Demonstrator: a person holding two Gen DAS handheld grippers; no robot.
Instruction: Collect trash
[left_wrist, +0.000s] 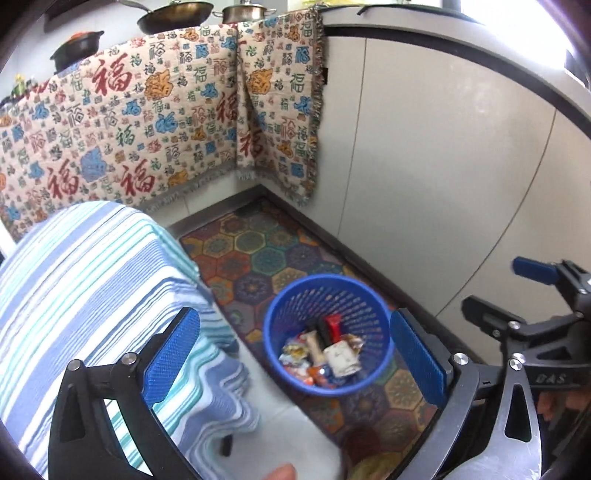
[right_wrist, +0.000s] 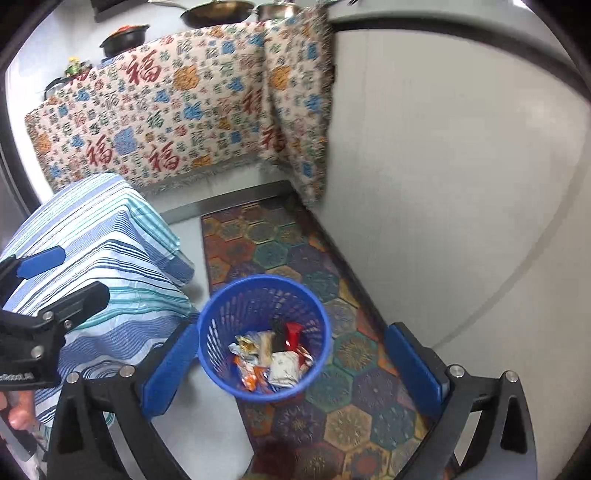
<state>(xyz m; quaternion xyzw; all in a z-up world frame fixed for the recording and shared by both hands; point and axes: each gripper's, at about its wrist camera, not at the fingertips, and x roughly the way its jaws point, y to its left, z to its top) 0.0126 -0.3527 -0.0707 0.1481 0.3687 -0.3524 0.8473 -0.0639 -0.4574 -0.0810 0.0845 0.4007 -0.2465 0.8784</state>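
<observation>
A blue basket (left_wrist: 327, 334) with little holes in its wall stands on a rug (left_wrist: 255, 251) with many colors. The rug lies on the floor beside a white wall (left_wrist: 443, 166). Inside the basket is the trash (left_wrist: 323, 356): shiny wrappers, a white packet, a red piece and a black piece, all piled at the bottom. The left tool (left_wrist: 295, 358) hangs above the basket with its two blue pads wide apart and nothing between them. The right tool (right_wrist: 295, 369) hangs above it too, and it is also wide open and holds nothing. Each tool shows at the edge of the other's view. Just beside the basket is a desk with a striped cloth (left_wrist: 92, 280) over it. Behind it hangs a patterned blanket (left_wrist: 147, 122) with red signs. Pans (left_wrist: 175, 14) sit up on top.
</observation>
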